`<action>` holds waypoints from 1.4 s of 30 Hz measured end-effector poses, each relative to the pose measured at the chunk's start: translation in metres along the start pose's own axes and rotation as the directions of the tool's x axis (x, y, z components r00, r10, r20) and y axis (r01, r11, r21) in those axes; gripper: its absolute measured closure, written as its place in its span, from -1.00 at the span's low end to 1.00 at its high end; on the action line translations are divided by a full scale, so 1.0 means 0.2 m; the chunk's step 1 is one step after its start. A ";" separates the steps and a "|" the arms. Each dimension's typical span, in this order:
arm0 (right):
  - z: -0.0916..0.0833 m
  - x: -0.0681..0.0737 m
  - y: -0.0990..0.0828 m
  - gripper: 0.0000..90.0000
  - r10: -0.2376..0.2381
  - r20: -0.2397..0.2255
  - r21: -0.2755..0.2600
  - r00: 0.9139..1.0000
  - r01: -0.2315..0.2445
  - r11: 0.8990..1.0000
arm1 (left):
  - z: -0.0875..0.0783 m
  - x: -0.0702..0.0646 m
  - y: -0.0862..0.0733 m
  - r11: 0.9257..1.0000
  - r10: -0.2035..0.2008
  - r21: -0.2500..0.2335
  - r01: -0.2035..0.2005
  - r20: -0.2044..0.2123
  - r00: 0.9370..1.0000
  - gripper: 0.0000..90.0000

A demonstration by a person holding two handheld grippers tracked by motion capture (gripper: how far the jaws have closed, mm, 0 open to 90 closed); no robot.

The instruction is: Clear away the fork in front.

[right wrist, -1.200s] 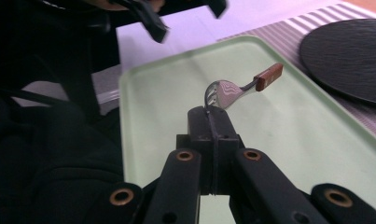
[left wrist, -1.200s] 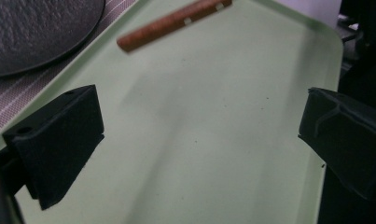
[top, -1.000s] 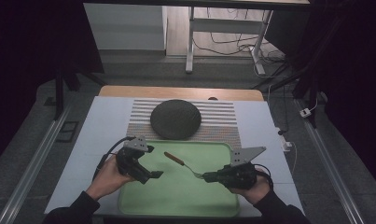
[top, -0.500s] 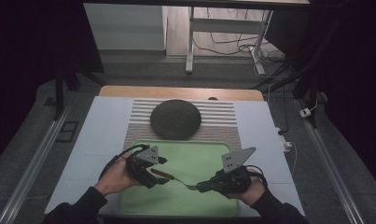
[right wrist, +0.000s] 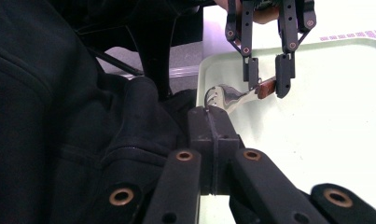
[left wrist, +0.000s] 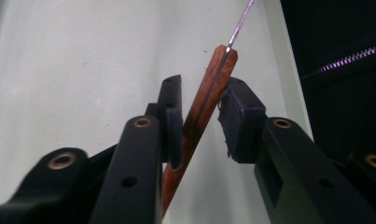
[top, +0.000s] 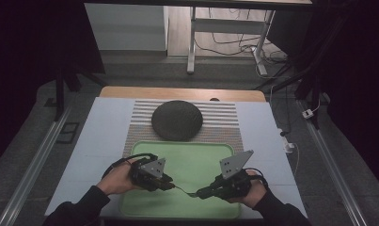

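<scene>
Close in, the left tool (left wrist: pixel 202 116) has a fork's wooden handle (left wrist: pixel 204 102) standing slantwise between its jaws. One pad (left wrist: pixel 174 126) lies against the wood while the other pad (left wrist: pixel 239 119) stands just off it, a thin gap showing, so the jaws have just been closing and the pinch is not yet complete. The left gripper view gives that gap and the steel stem leaving the handle's far end; the high view, looking from above, gives neither.

The right gripper view adds the fork (right wrist: pixel 230 95) from the other end: its tines curve up just beyond the right tool (right wrist: pixel 211 116), whose jaws are pressed together, and the metal appears to run into them, though the exact contact is hidden. Farther off in that view the left tool (right wrist: pixel 267 77) hangs down over the brown handle.

From the high view, the left tool (top: pixel 166 181) and right tool (top: pixel 201 193) face each other with the fork (top: pixel 182 189) bridging the short space between them, low over the near part of a green tray (top: pixel 196 155). The tray's raised rim lies just beside the right tool's outer flank and near edge; beyond both tools the tray floor is open. Past the tray sits a dark round lid (top: pixel 177 120) on a striped mat (top: pixel 225 117), well apart, and the pale bench (top: pixel 98 136) spreads to either side.
</scene>
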State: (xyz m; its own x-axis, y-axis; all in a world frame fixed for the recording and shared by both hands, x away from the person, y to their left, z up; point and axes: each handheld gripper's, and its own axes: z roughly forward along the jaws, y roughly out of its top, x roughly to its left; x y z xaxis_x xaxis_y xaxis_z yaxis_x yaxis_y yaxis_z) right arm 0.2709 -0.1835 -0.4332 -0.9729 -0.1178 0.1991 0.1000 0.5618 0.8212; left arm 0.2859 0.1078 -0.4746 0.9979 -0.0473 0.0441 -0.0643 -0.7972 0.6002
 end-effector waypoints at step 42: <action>-0.22 0.09 -0.25 -0.78 0.270 0.659 -0.107 0.702 -0.268 0.957 | -0.08 -0.10 -0.12 0.840 -0.523 0.044 0.541 -0.200 0.828 0.77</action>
State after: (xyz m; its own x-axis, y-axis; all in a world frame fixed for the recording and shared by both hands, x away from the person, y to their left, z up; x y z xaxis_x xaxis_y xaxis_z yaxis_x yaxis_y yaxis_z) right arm 0.2573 -0.2497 -0.4471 -0.7937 0.6082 0.0094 0.3788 0.4822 0.7899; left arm 0.2667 0.1368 -0.4773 0.8590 0.4983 -0.1175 0.4861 -0.7218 0.4927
